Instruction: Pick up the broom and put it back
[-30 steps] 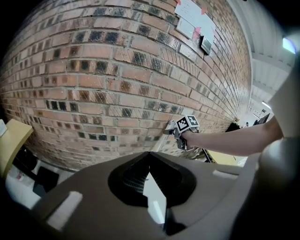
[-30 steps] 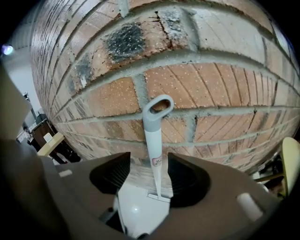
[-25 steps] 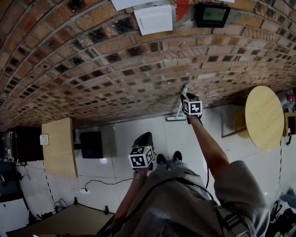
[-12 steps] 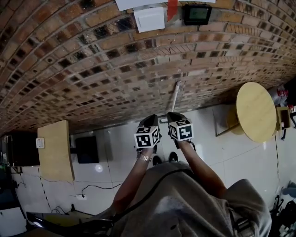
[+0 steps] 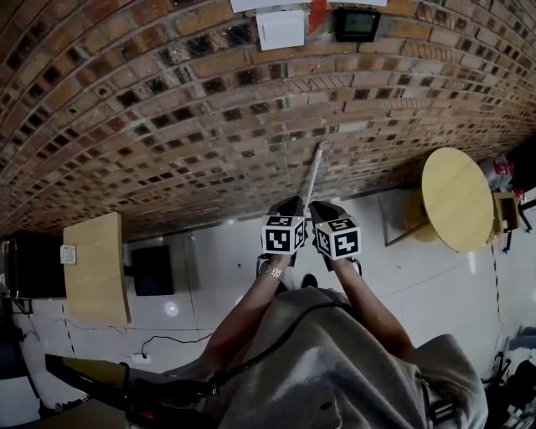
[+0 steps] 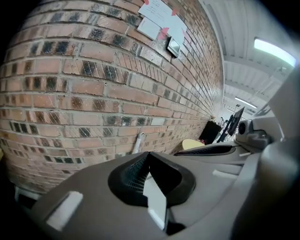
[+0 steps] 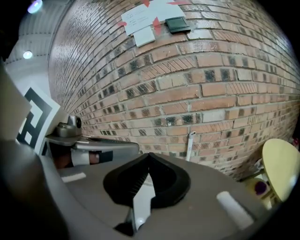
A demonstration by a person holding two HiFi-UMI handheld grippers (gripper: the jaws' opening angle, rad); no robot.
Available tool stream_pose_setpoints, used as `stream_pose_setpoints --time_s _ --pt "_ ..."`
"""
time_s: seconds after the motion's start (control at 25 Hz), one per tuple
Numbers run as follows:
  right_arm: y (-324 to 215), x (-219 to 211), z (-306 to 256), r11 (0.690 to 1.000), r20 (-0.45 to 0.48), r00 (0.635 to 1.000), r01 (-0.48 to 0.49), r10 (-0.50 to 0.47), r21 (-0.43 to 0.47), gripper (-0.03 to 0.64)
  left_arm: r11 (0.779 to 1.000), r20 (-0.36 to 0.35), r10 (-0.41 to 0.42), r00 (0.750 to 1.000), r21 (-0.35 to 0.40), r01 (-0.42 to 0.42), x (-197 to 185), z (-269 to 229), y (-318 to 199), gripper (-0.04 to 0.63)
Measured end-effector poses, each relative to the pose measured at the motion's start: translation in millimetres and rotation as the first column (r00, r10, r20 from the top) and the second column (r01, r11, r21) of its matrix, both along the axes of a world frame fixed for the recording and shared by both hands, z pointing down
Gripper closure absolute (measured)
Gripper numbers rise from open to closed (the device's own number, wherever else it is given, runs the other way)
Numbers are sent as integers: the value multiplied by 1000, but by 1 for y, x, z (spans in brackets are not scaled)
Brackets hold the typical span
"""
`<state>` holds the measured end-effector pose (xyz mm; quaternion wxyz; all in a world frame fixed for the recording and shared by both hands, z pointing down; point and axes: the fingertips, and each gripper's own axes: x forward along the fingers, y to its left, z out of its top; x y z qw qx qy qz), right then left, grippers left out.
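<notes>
The broom [image 5: 316, 172] has a thin white handle and leans upright against the brick wall [image 5: 167, 126]. Its head is hidden behind my grippers in the head view. Neither gripper touches it. My left gripper [image 5: 293, 204] and my right gripper [image 5: 323, 208] are held side by side in front of the person's body, both pointing at the wall. The left gripper [image 6: 149, 153] is shut with nothing between its jaws, and the handle top [image 6: 138, 142] shows beyond it. Equally empty, the right gripper [image 7: 150, 154] is shut too, with the handle [image 7: 190, 145] further off.
A round wooden table [image 5: 456, 199] stands to the right near the wall. At the left stand a wooden cabinet [image 5: 96, 268] and a black box [image 5: 153, 270]. Papers [image 5: 280, 29] and a black device [image 5: 358, 23] hang high on the wall. White tiled floor [image 5: 218, 260] lies below.
My right gripper has come away from the broom handle at the wall, drawn back toward the body and risen. The left gripper has risen beside it. The broom stays leaning on the wall.
</notes>
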<state>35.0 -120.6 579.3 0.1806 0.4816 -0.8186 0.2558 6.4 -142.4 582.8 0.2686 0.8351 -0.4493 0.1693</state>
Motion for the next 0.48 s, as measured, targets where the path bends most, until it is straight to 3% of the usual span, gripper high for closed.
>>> stream_pose_setpoints --time_s 0.28,0.48 --pt "15 -13 -10 999 46 998 49 -50 24 641 1000 9 7 1000 -20 -7 -2 8 14 629" --pt "17 -18 -12 997 21 998 65 -66 29 643 1000 -2 0 1000 -12 0 -2 4 13 629"
